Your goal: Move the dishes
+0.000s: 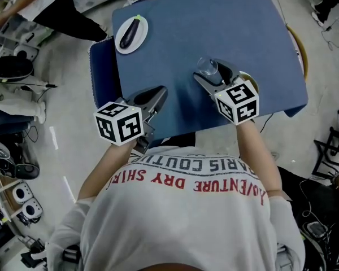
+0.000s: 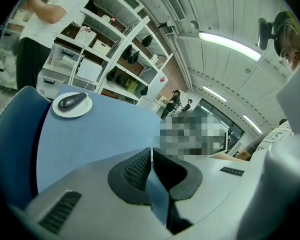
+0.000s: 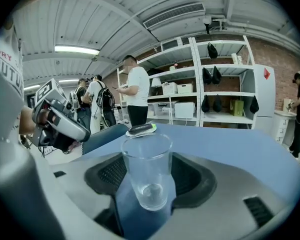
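Your R tongs (image 3: 149, 166) grip the clear glass (image 3: 146, 176) upright btwn them, over the blue worktop (image 1: 214, 27); L tongs (image 2: 151, 156) are pinched together, empty. L gripper view misses the glass but shows the plate (image 2: 75, 113) w/ aubergine (image 2: 71, 100) at the worktop's far corner.
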A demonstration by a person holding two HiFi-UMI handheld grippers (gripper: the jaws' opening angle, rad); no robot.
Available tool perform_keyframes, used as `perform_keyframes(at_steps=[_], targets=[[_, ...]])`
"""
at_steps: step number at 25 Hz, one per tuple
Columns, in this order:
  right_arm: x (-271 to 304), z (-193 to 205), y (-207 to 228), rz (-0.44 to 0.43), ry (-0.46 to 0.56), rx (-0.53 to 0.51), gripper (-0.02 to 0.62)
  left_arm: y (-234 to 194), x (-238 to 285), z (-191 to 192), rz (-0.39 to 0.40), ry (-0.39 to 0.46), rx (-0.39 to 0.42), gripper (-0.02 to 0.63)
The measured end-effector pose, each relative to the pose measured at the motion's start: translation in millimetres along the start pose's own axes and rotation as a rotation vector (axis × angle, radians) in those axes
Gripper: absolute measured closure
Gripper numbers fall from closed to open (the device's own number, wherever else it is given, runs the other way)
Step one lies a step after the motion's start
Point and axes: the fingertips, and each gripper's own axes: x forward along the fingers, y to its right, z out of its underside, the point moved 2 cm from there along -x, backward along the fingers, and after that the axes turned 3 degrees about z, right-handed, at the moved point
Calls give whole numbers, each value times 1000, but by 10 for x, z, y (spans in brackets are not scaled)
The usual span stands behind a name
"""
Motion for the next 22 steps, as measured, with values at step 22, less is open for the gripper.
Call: perform_keyframes(at_steps=[22], targets=[[-498,44,-35,54,13,11,298,228,64,42,61,3,21,569]])
